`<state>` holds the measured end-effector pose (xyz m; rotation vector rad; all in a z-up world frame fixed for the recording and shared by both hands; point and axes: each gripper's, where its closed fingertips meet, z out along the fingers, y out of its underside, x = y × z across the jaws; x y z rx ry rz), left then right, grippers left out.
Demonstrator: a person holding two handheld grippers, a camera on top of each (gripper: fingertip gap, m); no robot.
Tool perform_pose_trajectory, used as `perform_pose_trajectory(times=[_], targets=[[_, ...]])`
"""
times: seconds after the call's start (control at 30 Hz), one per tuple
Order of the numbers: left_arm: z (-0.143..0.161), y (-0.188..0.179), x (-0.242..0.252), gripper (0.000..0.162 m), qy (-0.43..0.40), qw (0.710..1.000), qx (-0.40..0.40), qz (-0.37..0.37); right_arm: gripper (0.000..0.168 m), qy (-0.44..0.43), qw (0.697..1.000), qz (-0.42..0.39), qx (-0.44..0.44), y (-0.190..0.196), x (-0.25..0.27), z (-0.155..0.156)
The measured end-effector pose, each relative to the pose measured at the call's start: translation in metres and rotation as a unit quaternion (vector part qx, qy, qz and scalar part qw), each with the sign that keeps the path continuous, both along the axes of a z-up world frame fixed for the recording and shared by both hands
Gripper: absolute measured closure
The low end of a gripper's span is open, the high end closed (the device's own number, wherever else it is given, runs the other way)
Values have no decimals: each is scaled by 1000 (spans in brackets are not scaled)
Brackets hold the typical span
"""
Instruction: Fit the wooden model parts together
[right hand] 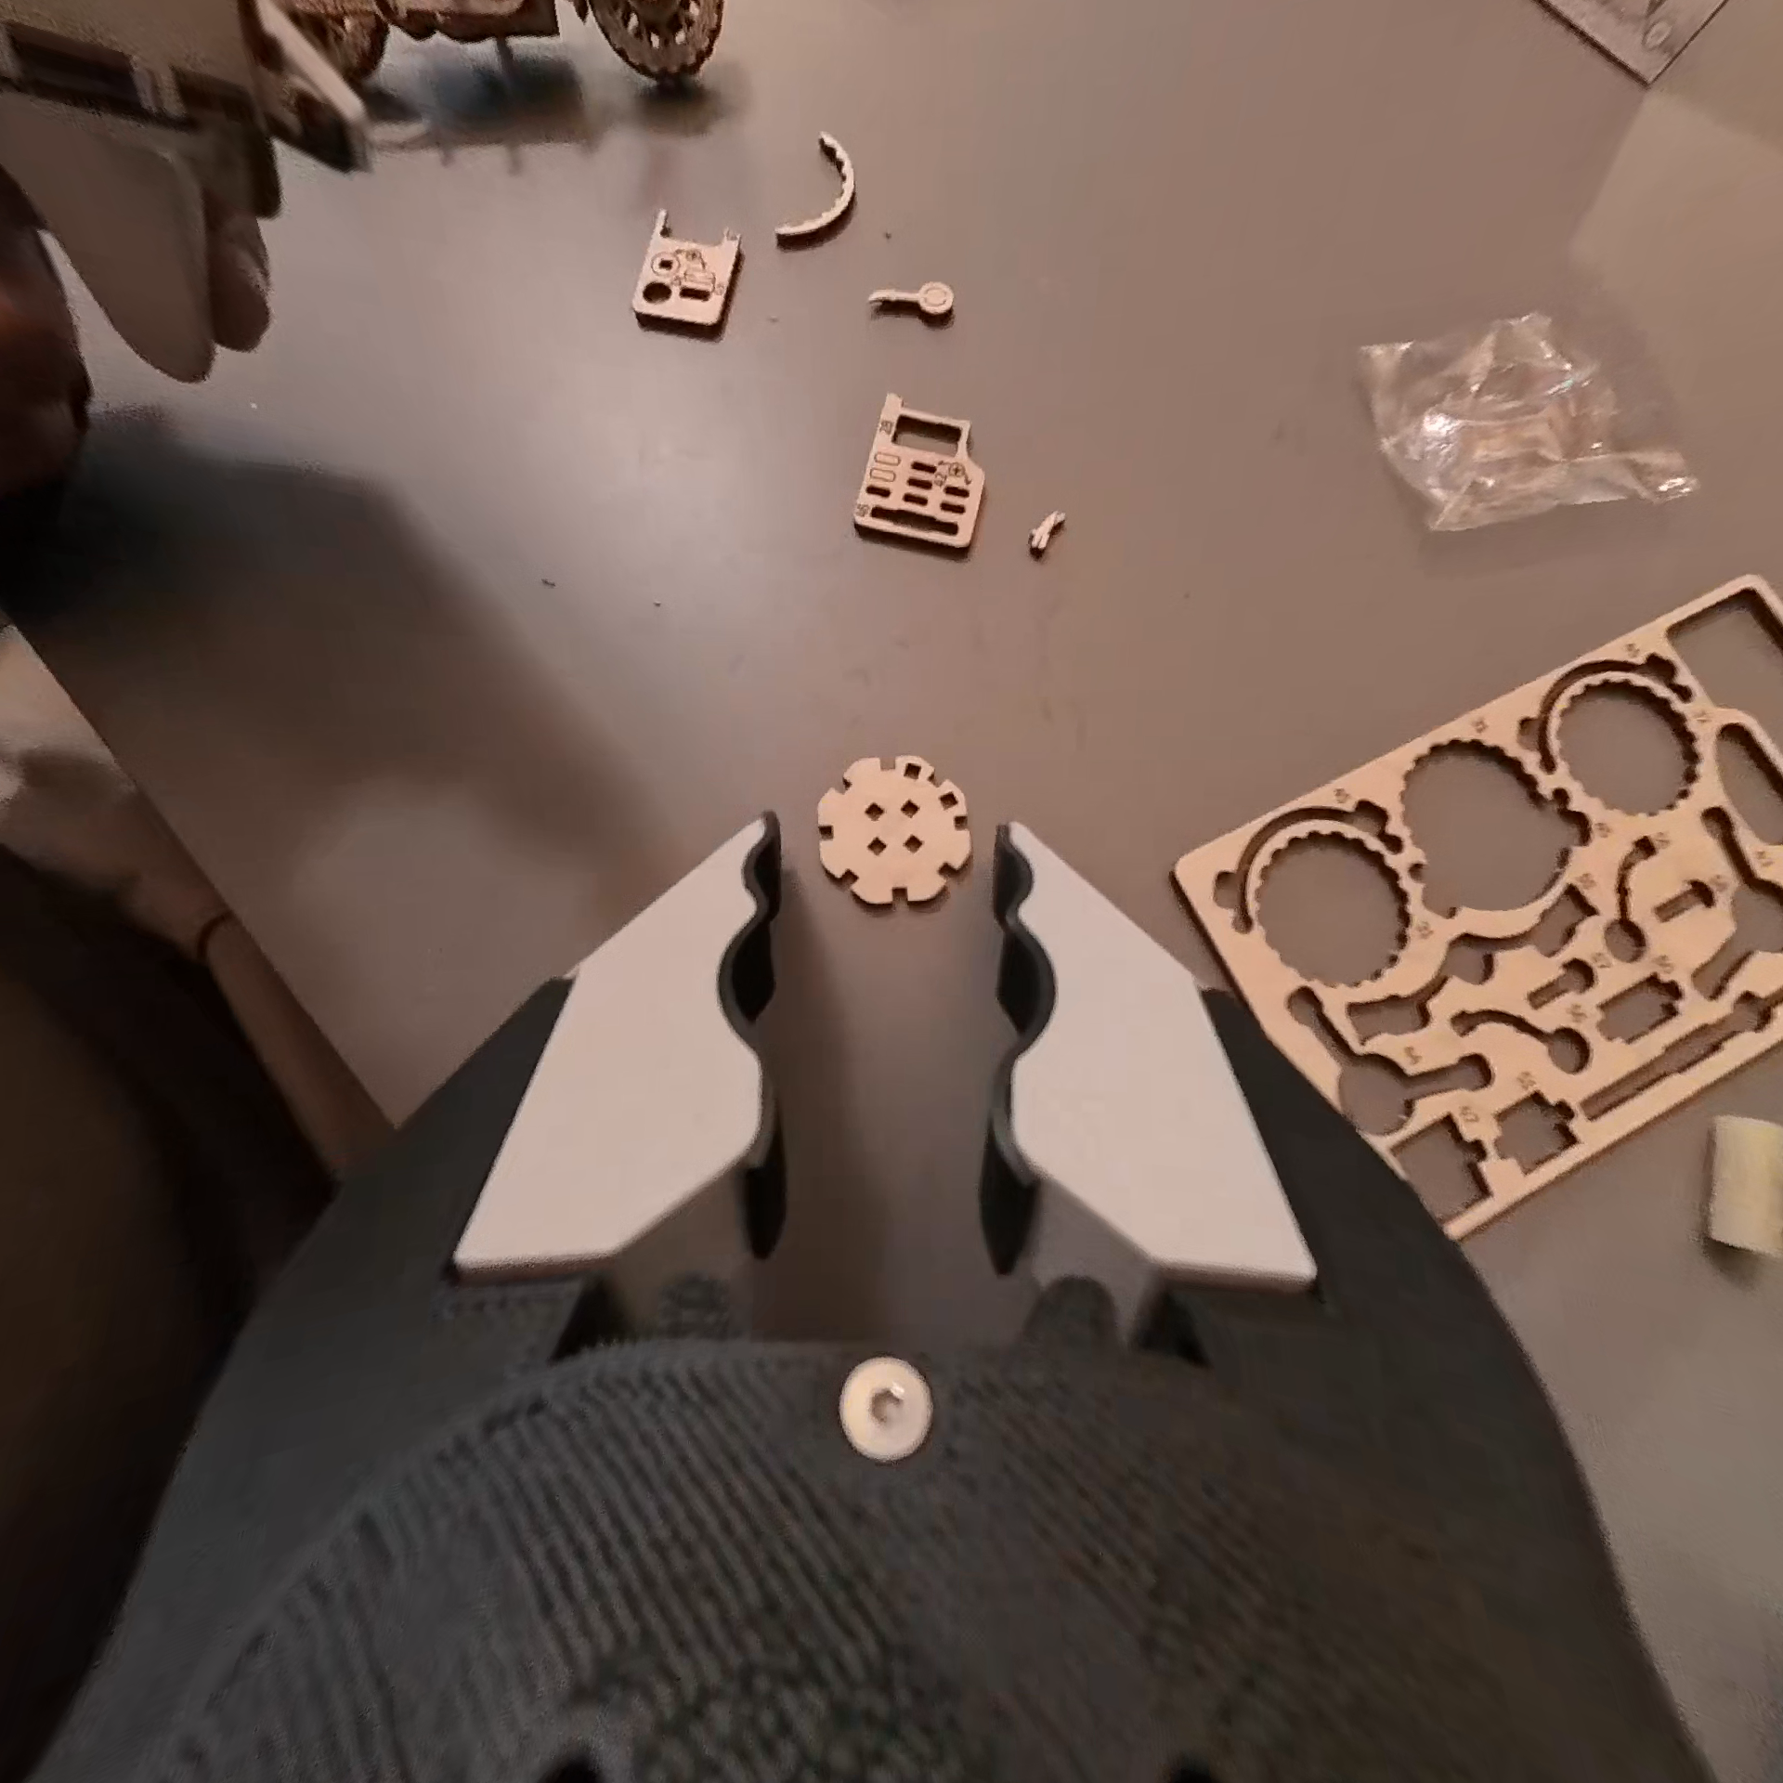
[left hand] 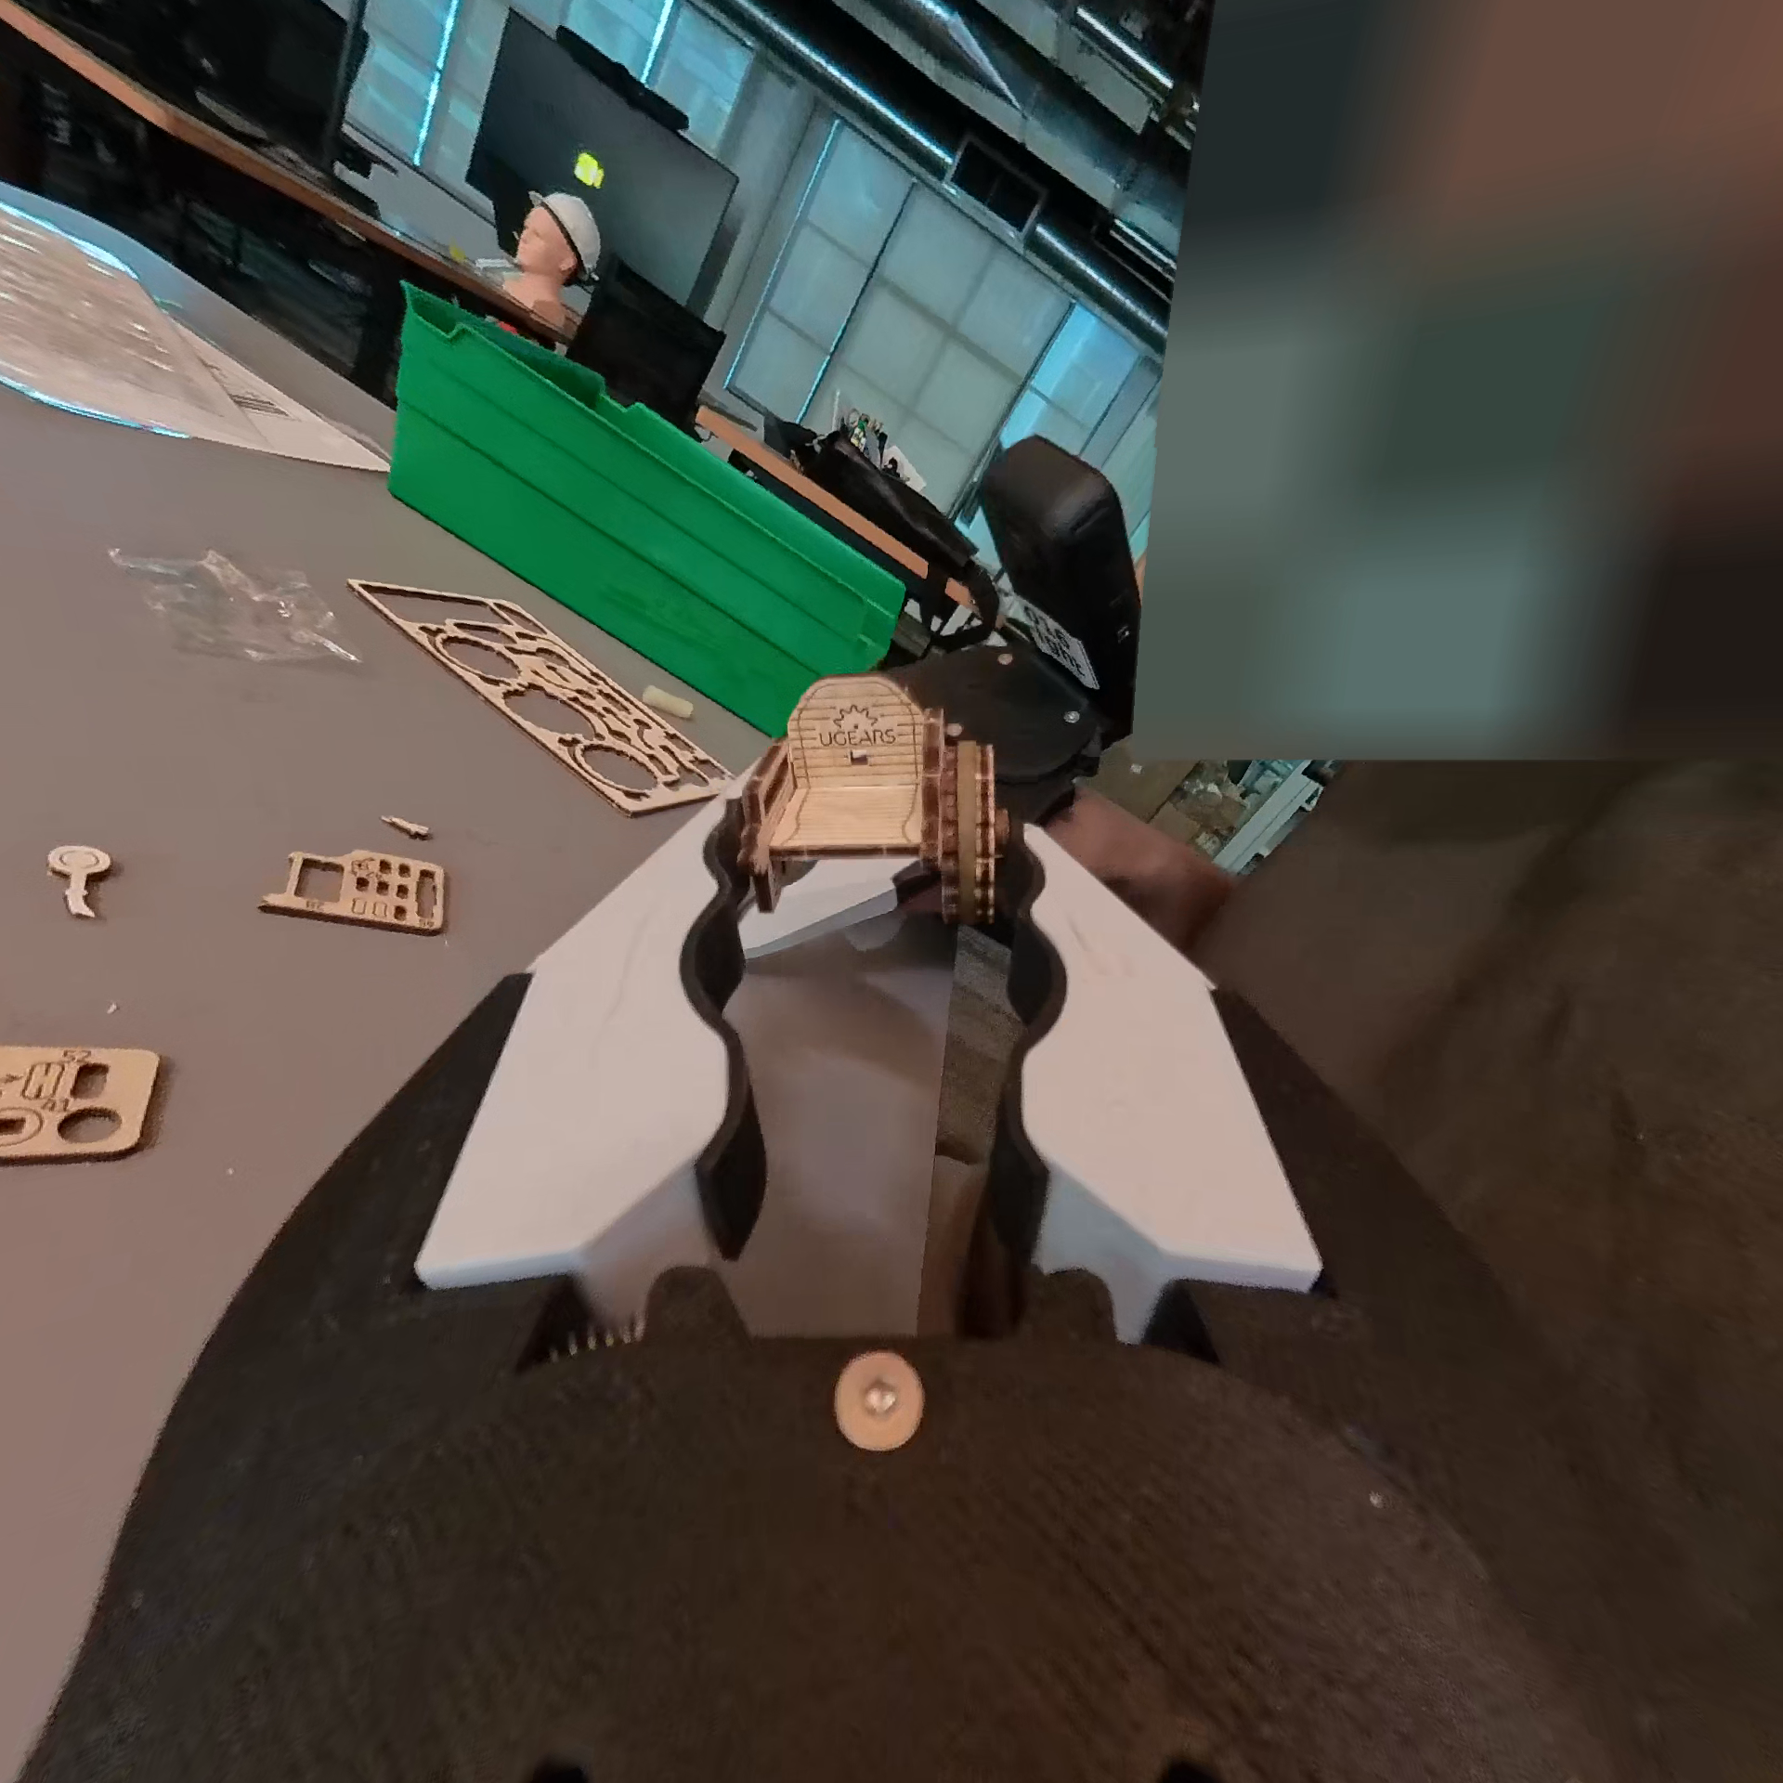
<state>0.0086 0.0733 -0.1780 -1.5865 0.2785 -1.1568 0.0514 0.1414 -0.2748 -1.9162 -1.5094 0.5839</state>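
My left gripper (left hand: 873, 839) is shut on a part-built wooden model (left hand: 849, 801), a small seat with a toothed wheel on its right, and holds it at the fingertips. The model also shows blurred at the top left of the right wrist view (right hand: 289, 68). A round notched wooden disc (right hand: 892, 830) with small square holes lies flat on the grey table (right hand: 579, 675). My right gripper (right hand: 888, 836) is open, with one fingertip on each side of the disc and not touching it.
A punched-out wooden sheet (right hand: 1505, 897) lies to the right. Small loose wooden pieces (right hand: 921, 478) (right hand: 687, 280) (right hand: 820, 198) and a clear plastic bag (right hand: 1515, 425) lie farther out. A green bin (left hand: 627, 521) and a paper sheet (left hand: 193, 376) are at the table's far side.
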Motion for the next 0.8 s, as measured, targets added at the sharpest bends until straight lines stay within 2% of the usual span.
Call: perform_pose_trajectory(times=[0.13, 0.27, 0.47, 0.63, 0.8], targets=[[0, -2, 6, 112, 15, 1000, 5, -10, 137, -8, 1000, 6, -3, -2, -3, -5], [2, -4, 7, 112, 6, 1000, 4, -14, 137, -1, 1000, 17, -7, -5, -5, -5], [6, -4, 2, 112, -24, 1000, -4, -13, 138, 57, 997, 53, -8, -16, -12, 7], [17, -5, -1, 111, -136, 989, -37, -45, 138, 202, 976, 81, -8, -24, -21, 58], [21, -15, 15, 112, -182, 975, -59, -109, 138, 376, 917, 124, -54, -42, -15, 122]])
